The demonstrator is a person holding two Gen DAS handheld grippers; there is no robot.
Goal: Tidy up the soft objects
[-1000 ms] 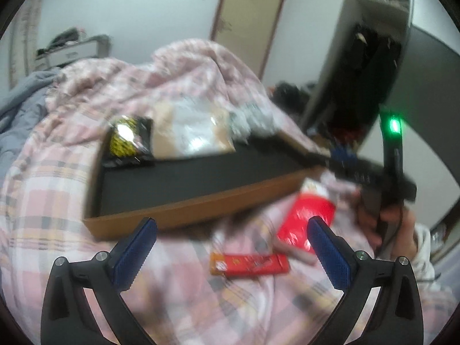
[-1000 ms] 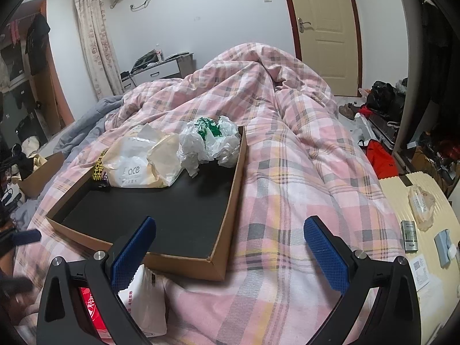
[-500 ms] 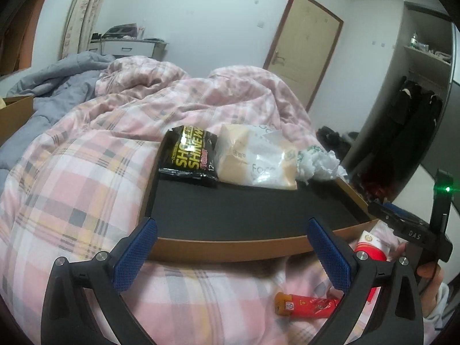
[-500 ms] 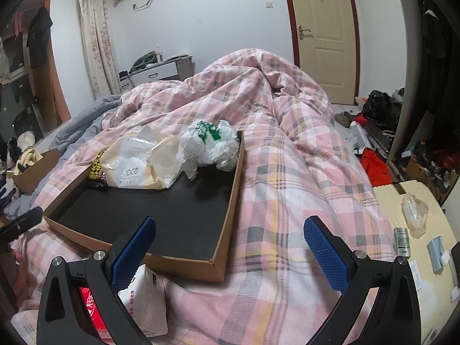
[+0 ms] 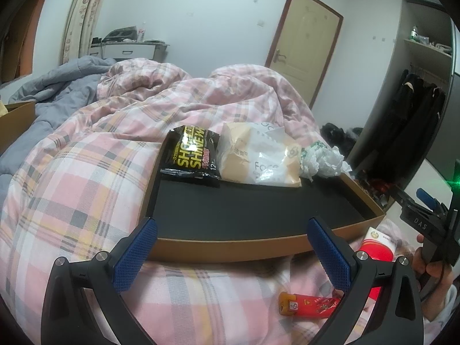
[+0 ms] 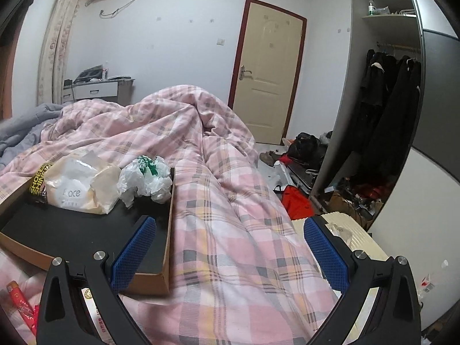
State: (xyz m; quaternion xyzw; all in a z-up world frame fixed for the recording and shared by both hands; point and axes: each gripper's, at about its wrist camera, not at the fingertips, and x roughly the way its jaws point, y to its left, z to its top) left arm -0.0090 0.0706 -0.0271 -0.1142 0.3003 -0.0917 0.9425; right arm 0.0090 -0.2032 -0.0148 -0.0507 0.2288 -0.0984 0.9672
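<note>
A shallow cardboard tray (image 5: 230,243) with a black floor lies on the pink plaid duvet (image 5: 74,189). At its far end sit a black and yellow packet (image 5: 192,155), a beige tissue pack (image 5: 258,158) and a crumpled white plastic bag (image 5: 325,161); they also show in the right wrist view: the tray (image 6: 149,281), the pack (image 6: 80,187), the bag (image 6: 146,178). A red packet (image 5: 310,306) and a red and white pack (image 5: 379,247) lie on the duvet before the tray. My left gripper (image 5: 233,256) is open and empty above the tray's near edge. My right gripper (image 6: 230,253) is open and empty over the tray's right corner.
A grey blanket (image 5: 43,92) and a cardboard box (image 5: 17,120) lie at the left. A cream case (image 6: 353,238) stands beside the bed at the right. Bags and clothes clutter the floor (image 6: 304,155) by the open wardrobe (image 6: 388,109). A door (image 6: 267,77) is behind.
Both grippers have lifted and tilted upward, so more of the room shows. The right gripper has swung right, pushing the tray towards the left of its view. Both stayed open and empty.
</note>
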